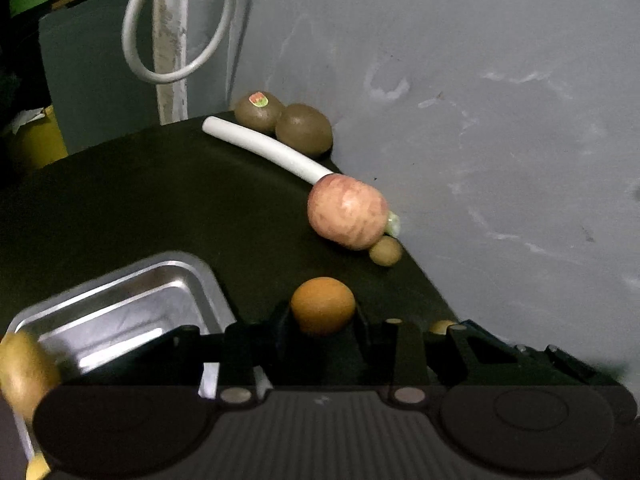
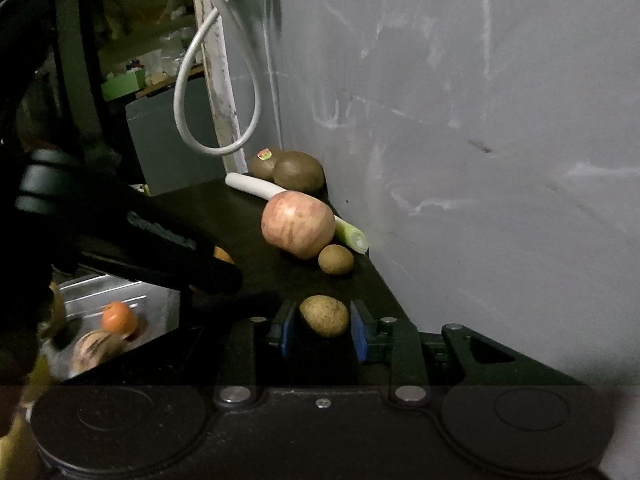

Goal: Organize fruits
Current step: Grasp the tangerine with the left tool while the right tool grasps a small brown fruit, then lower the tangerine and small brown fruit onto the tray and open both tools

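Observation:
In the left wrist view my left gripper (image 1: 323, 320) is shut on an orange (image 1: 322, 305) just right of a metal tray (image 1: 132, 304). An apple (image 1: 347, 211), a small brown fruit (image 1: 385, 251), a leek (image 1: 264, 147) and two kiwis (image 1: 304, 129) lie along the grey wall. In the right wrist view my right gripper (image 2: 324, 330) has its blue pads (image 2: 289, 332) on both sides of a small potato-like fruit (image 2: 325, 315); contact is unclear. The left gripper's body (image 2: 132, 248) reaches over the tray (image 2: 120, 300), which holds a small orange (image 2: 119, 317).
The dark tabletop (image 1: 160, 200) ends at the grey wall (image 1: 480, 120) on the right. A white cable loop (image 1: 172, 40) hangs at the back corner. A blurred yellowish fruit (image 1: 24, 372) sits at the tray's near left.

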A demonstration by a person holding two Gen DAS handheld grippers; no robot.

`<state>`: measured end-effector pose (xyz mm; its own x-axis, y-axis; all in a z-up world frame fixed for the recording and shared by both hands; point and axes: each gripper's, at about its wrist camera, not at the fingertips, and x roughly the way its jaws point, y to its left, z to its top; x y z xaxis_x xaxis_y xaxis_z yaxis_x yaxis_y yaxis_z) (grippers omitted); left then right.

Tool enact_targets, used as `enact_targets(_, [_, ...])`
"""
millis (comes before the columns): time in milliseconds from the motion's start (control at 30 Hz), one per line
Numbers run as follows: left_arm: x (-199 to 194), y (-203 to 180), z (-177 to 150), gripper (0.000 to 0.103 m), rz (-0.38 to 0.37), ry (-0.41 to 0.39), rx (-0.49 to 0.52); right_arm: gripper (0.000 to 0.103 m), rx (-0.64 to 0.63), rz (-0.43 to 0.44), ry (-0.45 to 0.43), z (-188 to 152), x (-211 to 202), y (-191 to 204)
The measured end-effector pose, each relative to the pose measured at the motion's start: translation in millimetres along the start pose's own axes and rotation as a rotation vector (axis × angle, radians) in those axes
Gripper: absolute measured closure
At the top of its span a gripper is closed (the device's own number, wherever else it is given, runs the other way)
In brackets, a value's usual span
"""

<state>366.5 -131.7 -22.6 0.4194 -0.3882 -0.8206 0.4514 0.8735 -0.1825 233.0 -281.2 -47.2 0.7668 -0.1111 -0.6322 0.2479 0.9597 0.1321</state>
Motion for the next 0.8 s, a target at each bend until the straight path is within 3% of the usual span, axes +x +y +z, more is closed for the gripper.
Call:
enact_targets(400, [-101.5,19.7,-66.7,0.066,-0.046,-0.071,-0.086,0.072,-0.047,0.041,-0.015,-22.4,-86.7,20.7])
enact_targets(800, [-170.1,56.3,-139.1,0.066,-0.017,-0.091,-0.107,0.072,-0.15,0.145,0.035,-61.1,-132.7,65.3])
